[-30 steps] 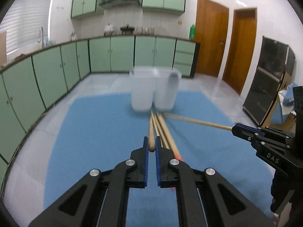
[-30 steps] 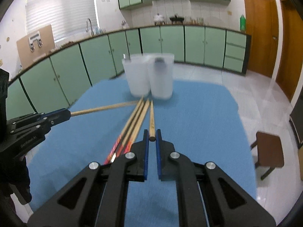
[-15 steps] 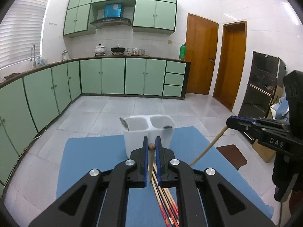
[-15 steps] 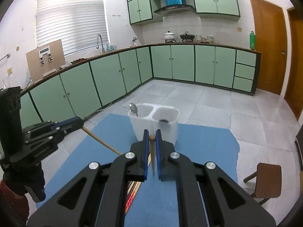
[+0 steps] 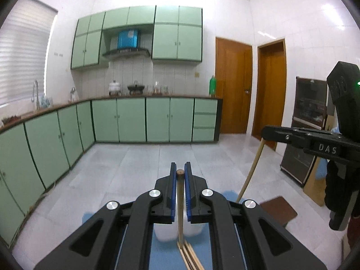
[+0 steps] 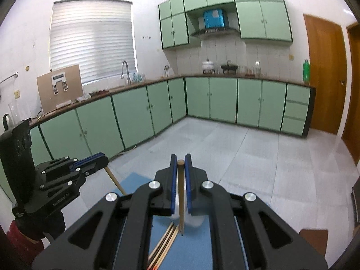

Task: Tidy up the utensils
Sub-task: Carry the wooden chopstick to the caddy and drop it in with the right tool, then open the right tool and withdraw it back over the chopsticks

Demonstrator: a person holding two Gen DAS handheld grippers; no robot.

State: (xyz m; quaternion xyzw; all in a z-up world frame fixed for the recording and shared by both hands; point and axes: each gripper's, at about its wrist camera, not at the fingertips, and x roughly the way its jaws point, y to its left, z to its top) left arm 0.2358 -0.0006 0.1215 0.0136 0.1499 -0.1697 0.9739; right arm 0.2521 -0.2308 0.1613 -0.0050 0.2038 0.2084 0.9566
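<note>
My left gripper (image 5: 180, 171) is shut on a wooden chopstick (image 5: 180, 202) that hangs down from its jaws, lifted above the blue mat (image 5: 164, 256). My right gripper (image 6: 180, 162) is shut on another wooden chopstick (image 6: 181, 198), also hanging tip down. Each gripper shows in the other view: the right gripper (image 5: 265, 132) at the right, the left gripper (image 6: 103, 157) at the left. A white two-compartment holder (image 5: 166, 231) stands on the mat, mostly hidden behind the fingers; it also shows in the right wrist view (image 6: 193, 218). Several more chopsticks (image 6: 164, 245) lie on the mat.
Green kitchen cabinets (image 5: 144, 119) run along the back and left walls. A brown stool (image 5: 279, 209) stands on the tiled floor to the right of the table. Wooden doors (image 5: 234, 94) are at the back right.
Both grippers have risen and tilted up, each lifting its chopstick off the mat from lying flat to hanging steeply. The holder has dropped low in both views.
</note>
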